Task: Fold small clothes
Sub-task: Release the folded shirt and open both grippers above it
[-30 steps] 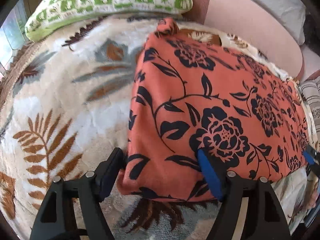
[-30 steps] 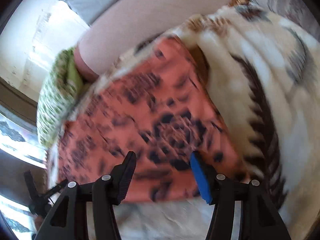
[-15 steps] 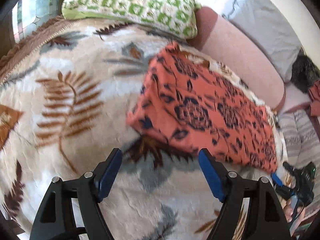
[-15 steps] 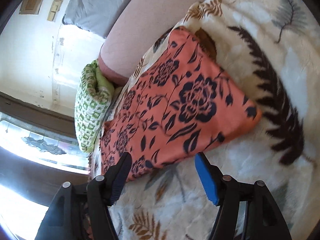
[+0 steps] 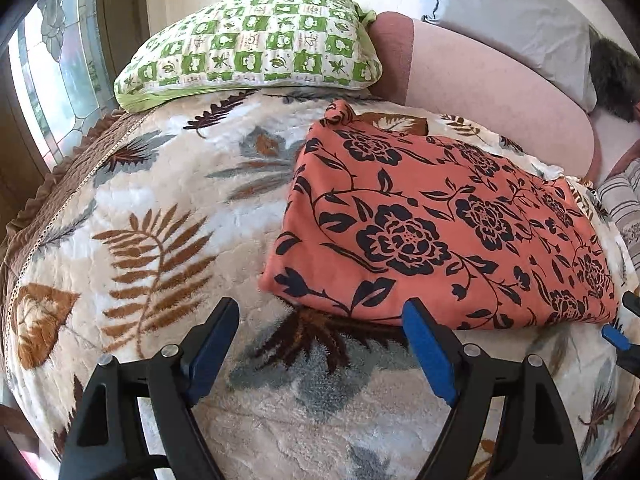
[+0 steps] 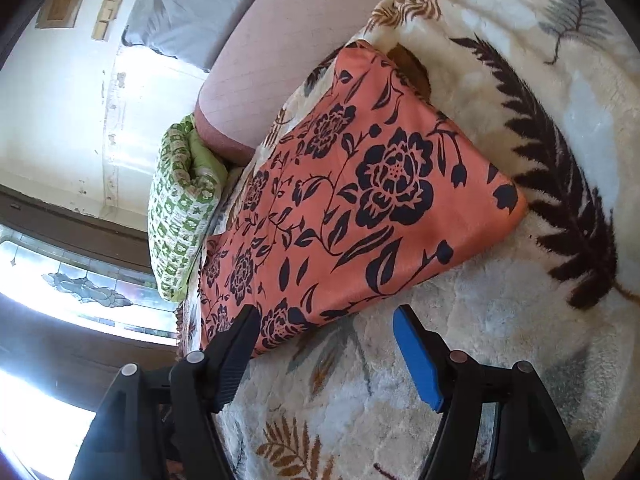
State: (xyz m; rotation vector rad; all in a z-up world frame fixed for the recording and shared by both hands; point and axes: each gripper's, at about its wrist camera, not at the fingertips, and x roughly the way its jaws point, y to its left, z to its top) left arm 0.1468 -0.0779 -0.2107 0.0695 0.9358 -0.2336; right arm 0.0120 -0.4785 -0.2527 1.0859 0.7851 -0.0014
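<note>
Looking at both wrist views, the fold seems to have just been let go. A second ago the left gripper (image 5: 316, 328) had the near corner of the orange floral garment (image 5: 440, 232) sitting between its pads, and the right gripper (image 6: 324, 340) was right up over the cloth too. Now both have backed off: the jaws on each have just been opening, they stand wide, and nothing is between them, only the leaf-print fleece blanket (image 5: 160, 208) underneath.

The garment lies just ahead of the left gripper and off to its right, folded into a flat, thick rectangle, with one small knotted-looking bit poking out at the far corner. From the right gripper it sits ahead and slightly left, its near edge just past the left finger. The green checked pillow (image 5: 256, 40) is well beyond it, by the pink bolster (image 5: 492, 76).

My read: this fold is done and released, so next is either one more halving or moving on. That far corner bump might need tidying.
</note>
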